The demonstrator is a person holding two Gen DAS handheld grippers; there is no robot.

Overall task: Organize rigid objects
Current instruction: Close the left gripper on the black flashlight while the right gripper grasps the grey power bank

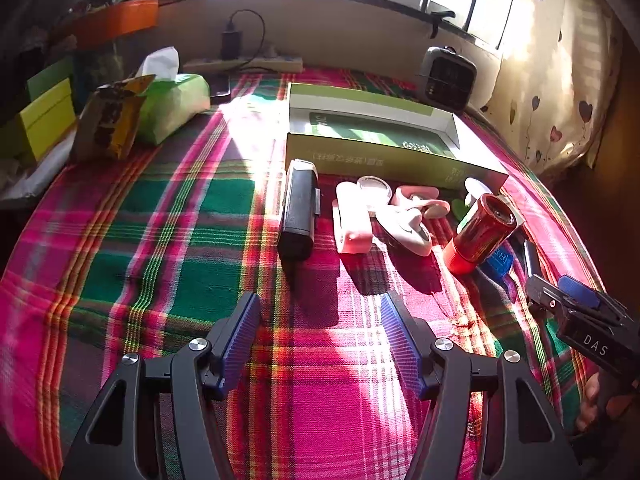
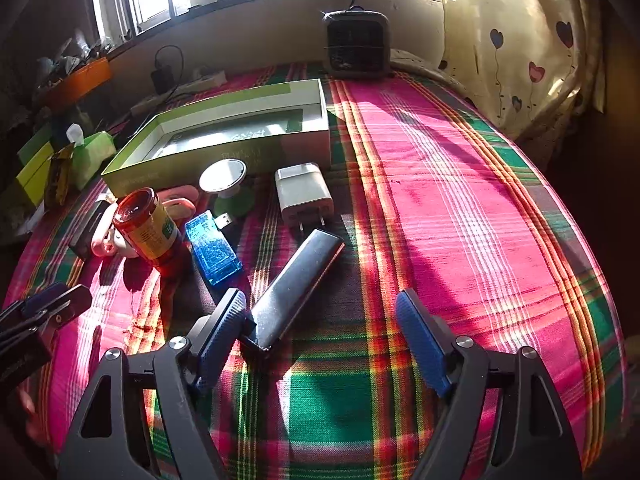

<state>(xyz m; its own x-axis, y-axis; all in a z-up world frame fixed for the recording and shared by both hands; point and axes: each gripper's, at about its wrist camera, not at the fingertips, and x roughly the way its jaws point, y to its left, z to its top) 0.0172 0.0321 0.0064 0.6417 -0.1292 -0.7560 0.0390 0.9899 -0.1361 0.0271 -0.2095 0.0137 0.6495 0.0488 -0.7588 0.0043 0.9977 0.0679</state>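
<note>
On the plaid cloth [image 1: 172, 216], an open green box [image 1: 384, 136] stands behind a row of small items. They are a black block [image 1: 298, 208], a pink case [image 1: 352, 220], a round lid [image 1: 374, 188], pink clips [image 1: 416, 200] and a red jar [image 1: 478, 232]. My left gripper [image 1: 320, 304] is open just short of them, with nothing between its fingers. My right gripper [image 2: 320, 300] is open around the near end of a slim black bar [image 2: 296, 288], which lies close to its left finger [image 2: 228, 316]. Beyond the bar are a white charger [image 2: 304, 196], a blue USB stick [image 2: 214, 248], the red jar [image 2: 146, 228] and the green box [image 2: 224, 136].
A tissue pack [image 1: 176, 100], a snack bag [image 1: 112, 124] and yellow-green boxes [image 1: 44, 120] crowd the left. A small fan [image 2: 356, 44] and a power strip [image 1: 244, 65] sit by the window wall. A heart-print curtain [image 2: 520, 60] hangs on the right, with bare cloth [image 2: 460, 200] below it.
</note>
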